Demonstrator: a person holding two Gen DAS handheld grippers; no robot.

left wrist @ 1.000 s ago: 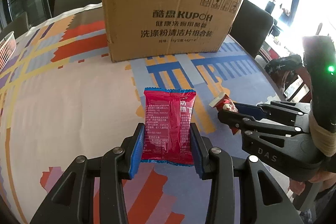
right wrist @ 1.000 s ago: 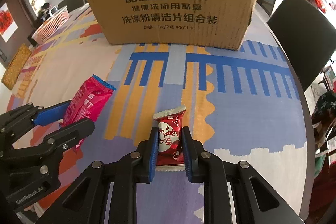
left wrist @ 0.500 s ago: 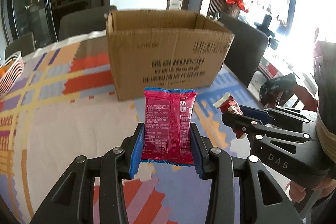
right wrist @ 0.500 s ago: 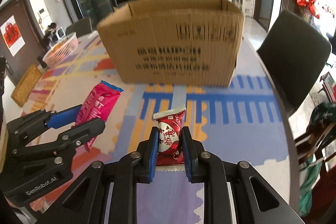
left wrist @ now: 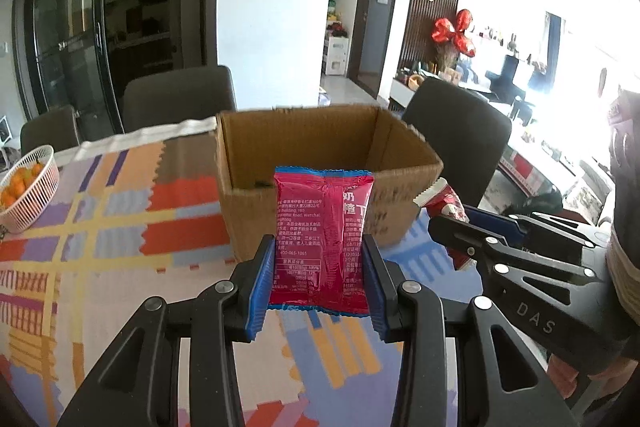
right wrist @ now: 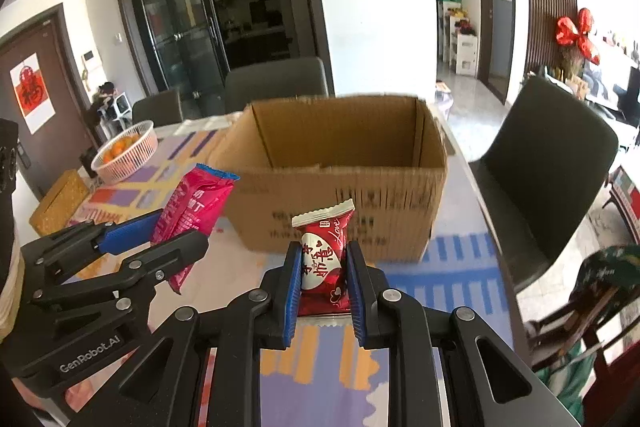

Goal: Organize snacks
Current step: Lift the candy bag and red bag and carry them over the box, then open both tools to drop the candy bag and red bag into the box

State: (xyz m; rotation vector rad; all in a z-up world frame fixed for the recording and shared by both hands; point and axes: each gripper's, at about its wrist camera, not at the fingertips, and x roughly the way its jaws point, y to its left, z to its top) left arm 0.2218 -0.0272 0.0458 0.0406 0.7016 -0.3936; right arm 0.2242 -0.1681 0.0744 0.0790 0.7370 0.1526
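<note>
Left gripper (left wrist: 320, 267) clamps a pink packet (left wrist: 322, 239), right gripper (right wrist: 322, 277) clamps a red candy (right wrist: 323, 259), both held up in front of the open cardboard box (right wrist: 348, 211).

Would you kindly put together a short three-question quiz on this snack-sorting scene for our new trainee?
1. True or false: the cardboard box stands open at the top.
2. Which gripper holds the pink snack packet? A) left gripper B) right gripper C) neither
3. Fill in: the white basket holds ______ fruit.

Key
1. True.
2. A; the right gripper is shut on the dark red candy packet.
3. Orange.
</note>
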